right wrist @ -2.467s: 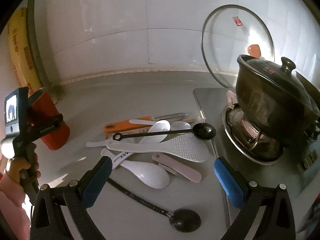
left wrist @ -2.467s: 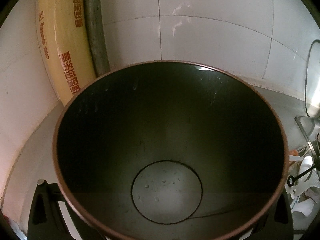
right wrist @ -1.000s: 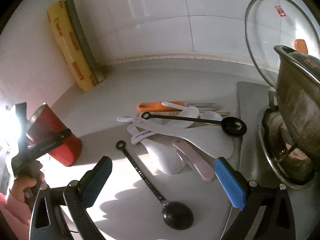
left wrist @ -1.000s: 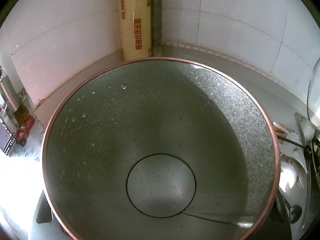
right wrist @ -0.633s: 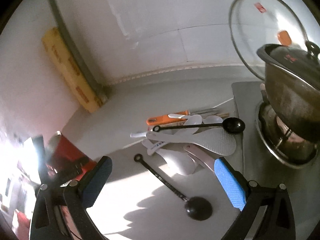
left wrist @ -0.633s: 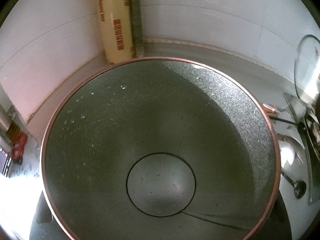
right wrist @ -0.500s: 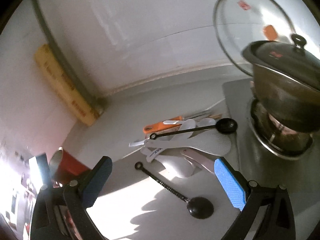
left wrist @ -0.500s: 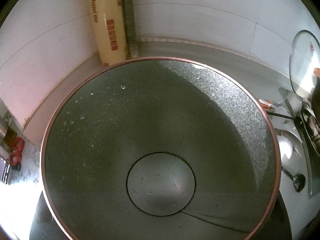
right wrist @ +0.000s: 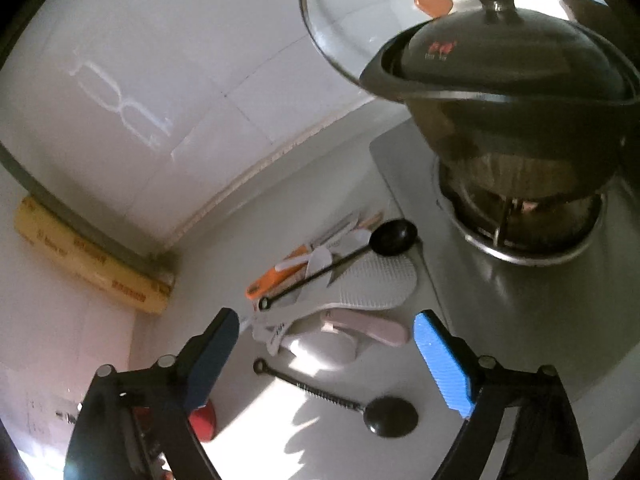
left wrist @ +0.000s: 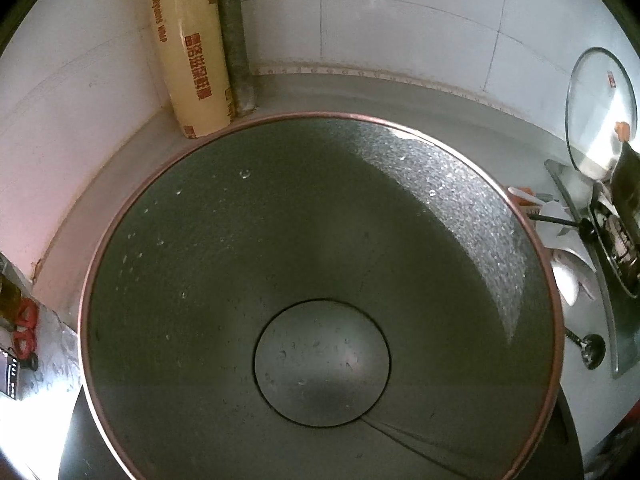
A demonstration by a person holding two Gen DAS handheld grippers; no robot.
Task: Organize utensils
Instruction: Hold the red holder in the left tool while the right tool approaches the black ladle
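The wet metal inside of the red cup (left wrist: 320,260) fills the left wrist view. My left gripper (left wrist: 320,444) is shut on it, its dark fingers showing only at the bottom corners. The utensil pile lies on the white counter: a black spoon (right wrist: 394,236), a white rice paddle (right wrist: 372,284), a pink handle (right wrist: 368,330), an orange-handled tool (right wrist: 276,276). A black ladle (right wrist: 390,416) lies apart, nearer me. My right gripper (right wrist: 326,360) hovers above the ladle's handle. Its blue pads are closing, with nothing pressed between them. A bit of the cup (right wrist: 202,420) shows behind its left finger.
A dark lidded pot (right wrist: 512,92) sits on the gas stove (right wrist: 540,300) right of the pile. A glass lid (right wrist: 360,12) leans on the tiled wall. A yellow film roll (left wrist: 192,52) and grey pipe (left wrist: 236,40) stand in the corner. Red scissors (left wrist: 24,328) lie far left.
The right wrist view has rolled and moved nearer the pile and pot, and its blue pads stand a little closer together. The left view swung slightly, the cup staying in its grip.
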